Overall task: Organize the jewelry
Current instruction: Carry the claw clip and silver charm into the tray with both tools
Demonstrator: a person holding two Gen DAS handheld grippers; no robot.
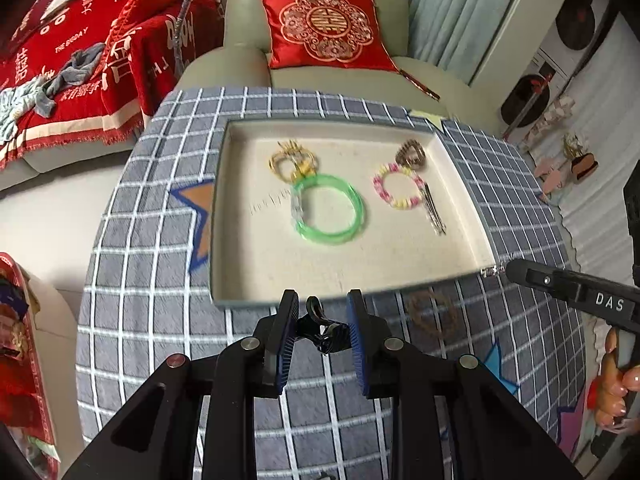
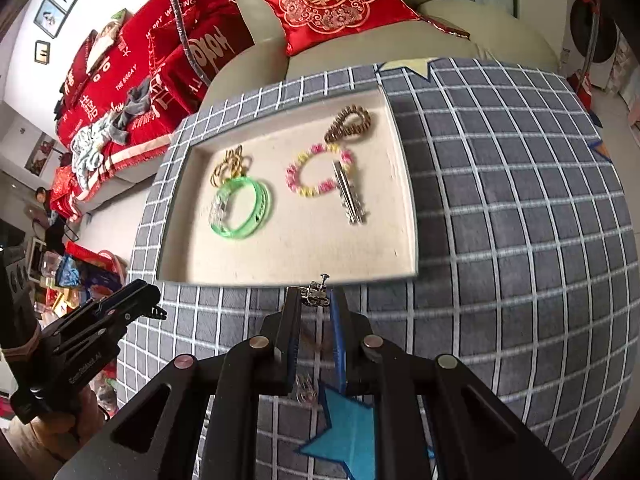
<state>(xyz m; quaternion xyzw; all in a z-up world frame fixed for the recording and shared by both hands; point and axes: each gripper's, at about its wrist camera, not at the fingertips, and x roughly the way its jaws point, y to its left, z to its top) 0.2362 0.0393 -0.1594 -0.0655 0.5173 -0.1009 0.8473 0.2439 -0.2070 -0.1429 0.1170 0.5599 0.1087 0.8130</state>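
Beige tray [image 1: 236,216] on grey checked cloth [image 1: 140,240], containing: green bangle [image 1: 329,210], pink-and-yellow bead bracelet [image 1: 397,186], gold chain piece [image 1: 292,160], brown coiled hair tie [image 1: 411,155], silver hair clip [image 1: 434,216]. Left gripper [image 1: 323,307], at the tray's near edge, pinches a black clip [image 1: 323,328] between its blue pads. Right gripper [image 2: 316,300], near the tray's near rim, jaws pressed close on a small silver clasp piece [image 2: 318,294].
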